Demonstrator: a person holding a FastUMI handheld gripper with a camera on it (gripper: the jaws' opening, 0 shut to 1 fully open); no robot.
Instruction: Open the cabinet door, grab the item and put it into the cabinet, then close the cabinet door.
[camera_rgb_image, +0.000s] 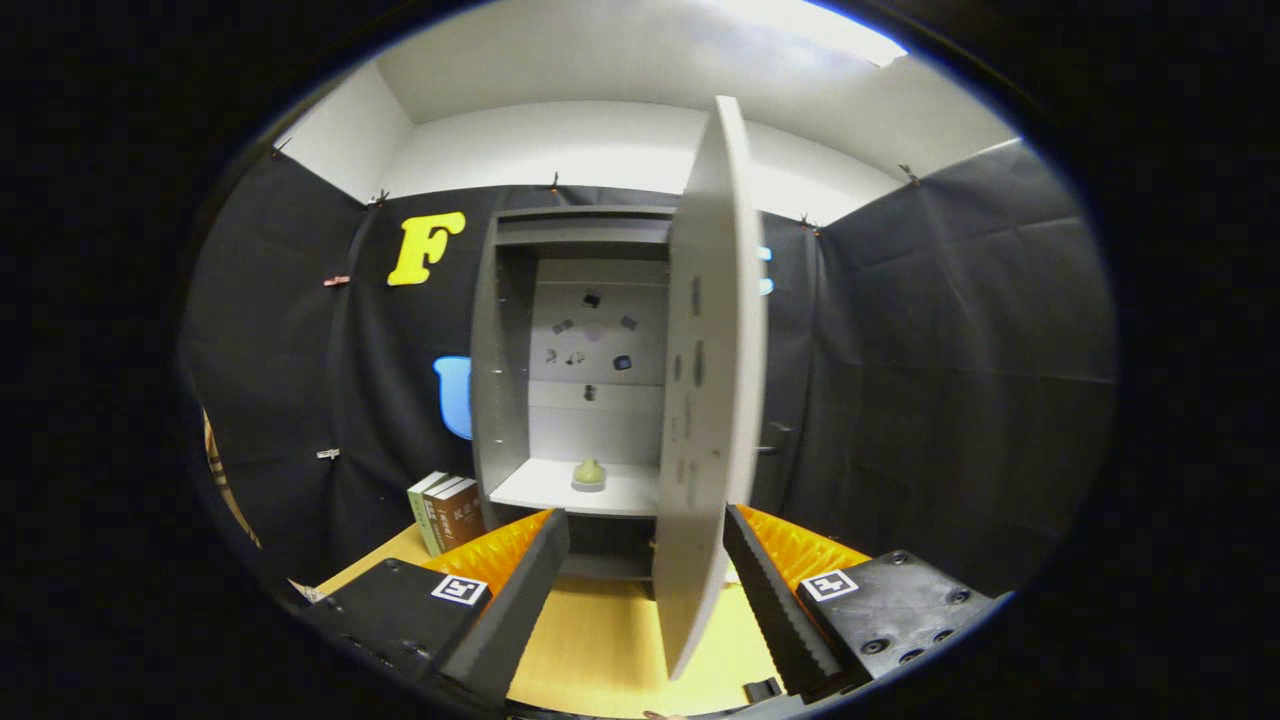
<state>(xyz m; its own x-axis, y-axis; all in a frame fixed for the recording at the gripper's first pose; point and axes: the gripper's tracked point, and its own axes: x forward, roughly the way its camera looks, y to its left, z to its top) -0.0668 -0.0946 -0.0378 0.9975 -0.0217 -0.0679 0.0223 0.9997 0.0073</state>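
Smooth yellow counter (600, 640) lies under the wide-spread, empty tongs (645, 560); between them the flat grey cabinet door (710, 400) stands ajar, a pale green item (589, 472) on the shelf (545, 490) beyond.

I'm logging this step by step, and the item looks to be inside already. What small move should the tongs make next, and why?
Probably nudge the cabinet door toward shut. The small green item already sits on the shelf inside, and the door stands open, edge-on between the fingers of the open, empty tongs. Only closing seems left.
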